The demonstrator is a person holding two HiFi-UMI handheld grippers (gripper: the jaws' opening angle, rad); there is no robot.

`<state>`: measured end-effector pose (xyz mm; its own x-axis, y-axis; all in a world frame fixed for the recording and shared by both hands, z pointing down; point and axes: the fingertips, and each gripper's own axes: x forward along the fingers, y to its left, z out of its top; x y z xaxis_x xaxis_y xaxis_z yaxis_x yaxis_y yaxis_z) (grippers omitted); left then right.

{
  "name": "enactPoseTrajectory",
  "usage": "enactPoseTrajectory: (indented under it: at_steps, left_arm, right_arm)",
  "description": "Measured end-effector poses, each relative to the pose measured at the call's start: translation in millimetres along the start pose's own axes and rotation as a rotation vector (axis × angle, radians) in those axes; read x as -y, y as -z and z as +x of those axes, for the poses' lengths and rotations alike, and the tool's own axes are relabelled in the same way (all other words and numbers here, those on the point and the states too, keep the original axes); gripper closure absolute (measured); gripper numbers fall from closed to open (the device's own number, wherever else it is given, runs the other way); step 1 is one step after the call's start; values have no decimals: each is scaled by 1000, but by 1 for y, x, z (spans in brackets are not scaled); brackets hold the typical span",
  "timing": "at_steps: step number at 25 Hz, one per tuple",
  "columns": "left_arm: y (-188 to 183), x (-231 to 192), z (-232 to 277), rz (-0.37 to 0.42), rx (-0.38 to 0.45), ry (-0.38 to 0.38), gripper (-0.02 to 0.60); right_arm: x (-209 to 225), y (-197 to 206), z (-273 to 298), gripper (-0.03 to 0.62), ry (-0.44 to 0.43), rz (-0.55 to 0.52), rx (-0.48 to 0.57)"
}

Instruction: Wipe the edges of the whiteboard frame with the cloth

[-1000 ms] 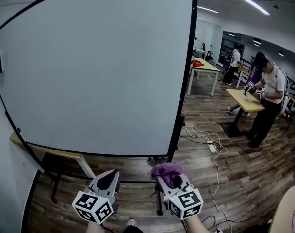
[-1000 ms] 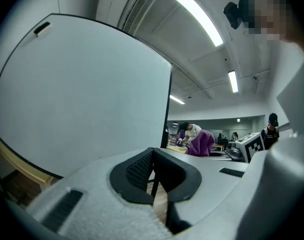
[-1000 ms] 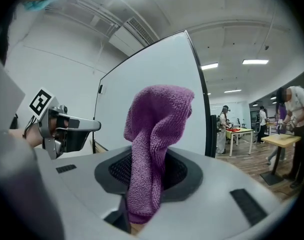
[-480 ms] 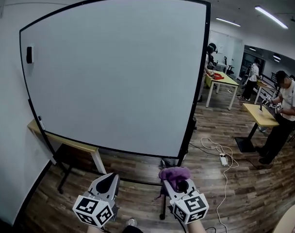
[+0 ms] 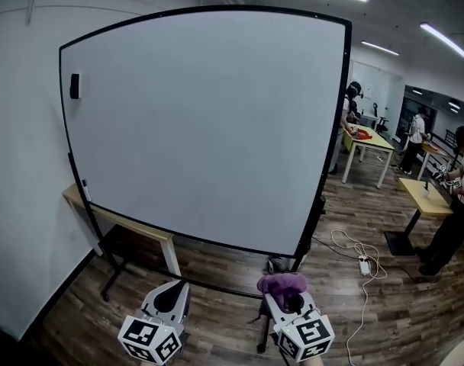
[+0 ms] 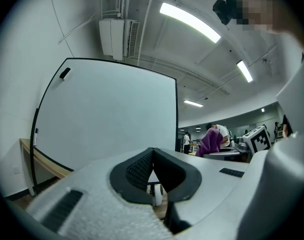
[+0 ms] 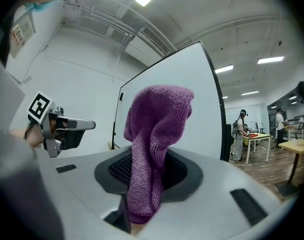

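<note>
- Right gripper (image 5: 287, 299): jaws clamped on a purple cloth (image 5: 280, 283). In the right gripper view the cloth (image 7: 154, 129) is a nubby knitted fabric. It stands up between the ribbed black pads in a folded, hooded lump, and its tail hangs down in the gap.
- Left gripper (image 5: 171, 293): jaws closed tip to tip, with nothing between them. The left gripper view shows textured dark pads set in smooth grey shells.
- Both grippers carry white cubes with black square markers, and both sit low in the head view, side by side but apart.
- Whiteboard (image 5: 209, 120): a large, plain matt white panel in a thin black frame (image 5: 336, 128). It stands on a dark legged stand ahead of the grippers. The cloth is near the lower right corner of the frame and not touching it.
- A small black block (image 5: 75, 85) sits on the upper left of the board.
- A pale wooden table (image 5: 133, 223) shows behind the lower left edge.
- Floor (image 5: 217, 311): dark wood planks, with a white cable and power strip (image 5: 363, 264) lying to the right.
</note>
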<state>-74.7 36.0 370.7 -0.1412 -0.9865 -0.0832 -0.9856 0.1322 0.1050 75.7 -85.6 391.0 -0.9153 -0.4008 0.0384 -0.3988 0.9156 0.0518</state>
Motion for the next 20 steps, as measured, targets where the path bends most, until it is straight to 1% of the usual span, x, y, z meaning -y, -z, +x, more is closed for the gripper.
enactPoseTrajectory:
  at_steps: [4, 8, 11, 20]
  left_arm:
    - [-4, -7, -9, -6, 14, -3, 565]
    - [-10, -13, -21, -2, -4, -3, 565]
    - [-14, -21, -34, -1, -3, -9, 565]
    - [-15, -45, -68, 0, -15, 11, 565]
  right_arm:
    - [-9, -2, 1, 477, 3, 5, -1]
    - [-22, -3, 1, 477, 9, 14, -3]
    - [-34, -5, 0, 477, 16, 16, -4]
    - [-75, -8, -1, 477, 48, 24, -4]
